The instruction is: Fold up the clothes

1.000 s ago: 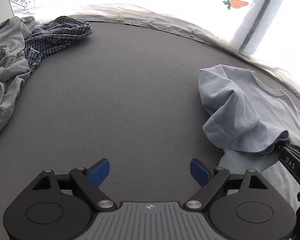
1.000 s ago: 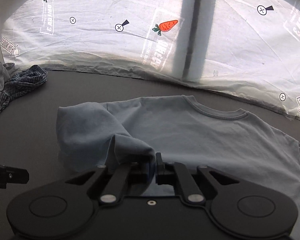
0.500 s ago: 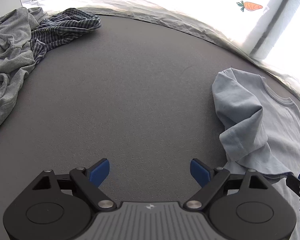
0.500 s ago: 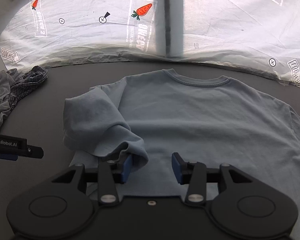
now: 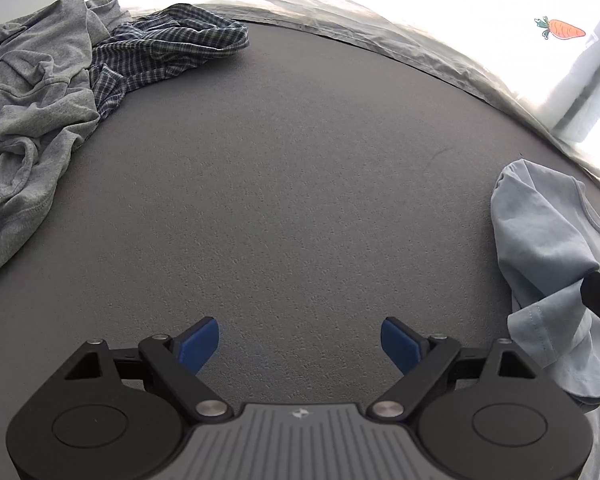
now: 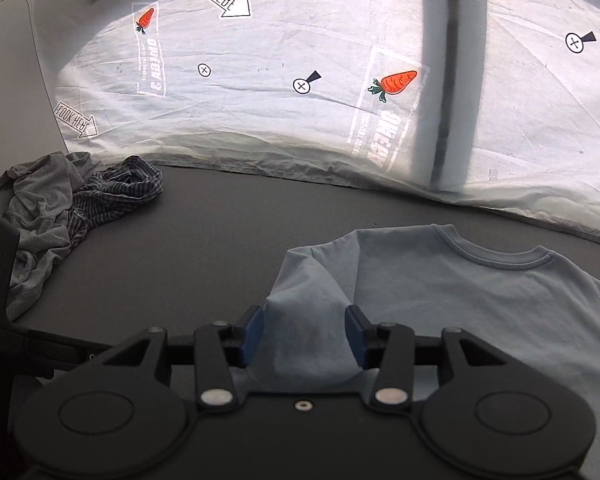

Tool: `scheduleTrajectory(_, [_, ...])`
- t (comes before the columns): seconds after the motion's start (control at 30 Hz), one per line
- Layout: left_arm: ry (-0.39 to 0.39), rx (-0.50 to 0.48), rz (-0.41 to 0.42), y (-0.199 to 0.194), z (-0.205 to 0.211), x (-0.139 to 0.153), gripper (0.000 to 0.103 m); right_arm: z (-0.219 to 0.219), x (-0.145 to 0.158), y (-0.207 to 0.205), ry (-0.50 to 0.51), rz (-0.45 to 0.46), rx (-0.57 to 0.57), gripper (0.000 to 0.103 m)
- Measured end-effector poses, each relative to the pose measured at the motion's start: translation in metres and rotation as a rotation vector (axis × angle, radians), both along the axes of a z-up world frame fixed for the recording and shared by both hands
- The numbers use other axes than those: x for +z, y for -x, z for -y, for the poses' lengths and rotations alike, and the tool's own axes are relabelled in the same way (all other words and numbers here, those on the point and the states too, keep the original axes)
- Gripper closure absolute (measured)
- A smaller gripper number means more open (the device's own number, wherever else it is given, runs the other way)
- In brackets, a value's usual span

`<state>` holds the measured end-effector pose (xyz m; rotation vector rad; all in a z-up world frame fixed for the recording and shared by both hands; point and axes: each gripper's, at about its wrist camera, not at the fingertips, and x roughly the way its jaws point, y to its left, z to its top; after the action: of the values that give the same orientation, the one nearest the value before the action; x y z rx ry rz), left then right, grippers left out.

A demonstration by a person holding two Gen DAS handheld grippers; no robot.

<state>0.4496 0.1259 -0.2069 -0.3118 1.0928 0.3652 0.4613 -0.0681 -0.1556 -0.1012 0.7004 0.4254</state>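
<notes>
Light-blue T-shirt [image 6: 480,300] — sleeve folded (rumpled).

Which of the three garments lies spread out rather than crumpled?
The light blue T-shirt; the grey shirt and checked shirt are heaped together.

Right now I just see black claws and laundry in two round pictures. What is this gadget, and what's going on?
No robot here: a person carries a two-finger gripper in each hand, and each has a wide-angle camera looking along its fingers. That makes the two pictures. The left gripper is open over bare dark table, holding nothing. The right gripper is open too, its blue pads on either side of a folded-over sleeve of the light blue T-shirt, not pinching it. Far left lies a pile: a crumpled grey garment and a checked shirt.
</notes>
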Motion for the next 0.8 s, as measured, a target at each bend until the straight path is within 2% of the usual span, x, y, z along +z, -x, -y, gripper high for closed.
scheduleTrajectory(0.13, [-0.003,0.009,0.010,-0.002,-0.008,0.001,0.014,-0.024,-0.013,-0.006,0.088,-0.032,0.026,0.057])
scheduleTrajectory(0.17, [-0.005,0.008,0.011,-0.002,-0.009,0.001,0.014,-0.026,-0.016,-0.008,0.110,-0.038,0.034,0.064])
scheduleTrajectory(0.2, [-0.008,0.006,0.010,-0.003,-0.009,0.001,0.014,-0.026,-0.018,-0.010,0.124,-0.036,0.039,0.079])
scheduleTrajectory(0.27, [-0.009,0.002,0.007,-0.004,-0.009,0.000,0.014,-0.018,-0.017,-0.015,0.121,-0.025,0.027,0.096])
scheduleTrajectory(0.4, [-0.006,-0.011,0.004,-0.007,-0.005,-0.001,0.014,0.016,-0.006,-0.030,0.105,0.033,-0.068,0.098])
scheduleTrajectory(0.5, [-0.013,-0.024,0.004,-0.008,0.000,-0.001,0.014,0.048,-0.004,-0.045,0.136,0.063,-0.161,0.098])
scheduleTrajectory(0.63, [-0.012,-0.040,-0.005,-0.010,0.007,-0.002,0.014,0.086,-0.016,-0.052,0.116,0.002,-0.266,0.095])
scheduleTrajectory(0.73, [-0.020,-0.048,-0.007,-0.009,0.012,-0.001,0.014,0.114,-0.027,-0.057,0.098,-0.048,-0.343,0.081])
scheduleTrajectory(0.8, [-0.022,-0.050,-0.011,-0.009,0.014,-0.002,0.014,0.133,-0.034,-0.061,0.086,-0.082,-0.395,0.063])
